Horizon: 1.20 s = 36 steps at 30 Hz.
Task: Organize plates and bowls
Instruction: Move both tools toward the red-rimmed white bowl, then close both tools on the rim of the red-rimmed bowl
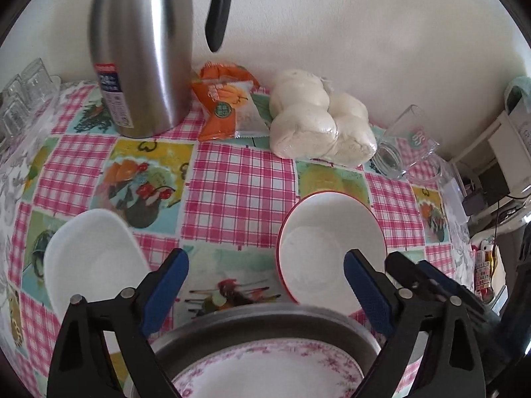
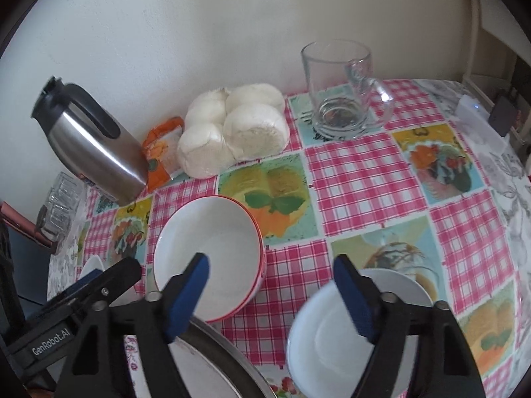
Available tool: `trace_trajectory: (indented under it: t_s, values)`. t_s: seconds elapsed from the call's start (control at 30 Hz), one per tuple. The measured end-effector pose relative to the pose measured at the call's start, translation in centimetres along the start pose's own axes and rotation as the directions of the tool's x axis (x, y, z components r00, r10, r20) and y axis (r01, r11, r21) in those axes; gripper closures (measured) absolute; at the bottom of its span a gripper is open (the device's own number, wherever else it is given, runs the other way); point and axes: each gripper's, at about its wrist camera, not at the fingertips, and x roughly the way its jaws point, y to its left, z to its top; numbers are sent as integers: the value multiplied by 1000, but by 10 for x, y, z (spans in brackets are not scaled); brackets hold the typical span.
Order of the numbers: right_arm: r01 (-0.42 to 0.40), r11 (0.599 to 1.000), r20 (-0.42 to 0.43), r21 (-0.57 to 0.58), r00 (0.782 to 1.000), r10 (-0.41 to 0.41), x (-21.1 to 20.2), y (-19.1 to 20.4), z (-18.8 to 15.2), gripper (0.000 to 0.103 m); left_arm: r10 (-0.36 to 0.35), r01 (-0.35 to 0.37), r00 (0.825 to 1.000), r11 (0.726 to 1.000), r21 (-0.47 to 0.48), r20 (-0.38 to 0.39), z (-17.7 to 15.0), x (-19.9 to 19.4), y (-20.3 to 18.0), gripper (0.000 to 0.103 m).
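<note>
A white bowl with a red rim [image 1: 318,242] [image 2: 212,248] stands on the chequered tablecloth. My left gripper [image 1: 265,275] hangs open just left of it, its right pad over the bowl's near edge, with nothing between the jaws. Below it lies a pink-flowered plate [image 1: 265,374] on a metal tray [image 1: 265,318]. A plain white bowl [image 1: 93,258] sits at the left. My right gripper [image 2: 272,285] is open and empty, its left pad over the red-rimmed bowl and its right pad over a stack of white plates [image 2: 325,335].
Along the wall stand a steel thermos jug [image 1: 142,49], an orange snack packet [image 1: 225,109], a bag of white buns [image 1: 315,119] and a glass mug [image 2: 338,99]. Small glasses [image 1: 23,96] crowd the far left. The table edge falls away at the right.
</note>
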Motion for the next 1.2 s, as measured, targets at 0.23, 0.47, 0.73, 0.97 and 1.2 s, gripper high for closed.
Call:
trace_trajectory:
  t_s: [0.23,0.47,0.73,0.97,1.2]
  values:
    - [11,1000,-78,23,997,-9,31,-2,6,64,29,-29,997,1000,7,-74,10,32,1,37]
    - [15,1000,-124,-3,992,-15,54,3,7,89,71,-65,990,996,57,-125,14,52,-9,70]
    - [37,998,-161,-46,986,-44,73,12,6,91,93,-77,981,992,101,-172,12,74,-25,92]
    - [30,999,-163,-41,986,-36,77,12,6,93,70,-50,982,992,116,-176,11,78,-29,95]
    - [62,998,-145,-31,987,-66,72,-2,12,95,33,-5,983,988,154,-178,8,82,-50,96]
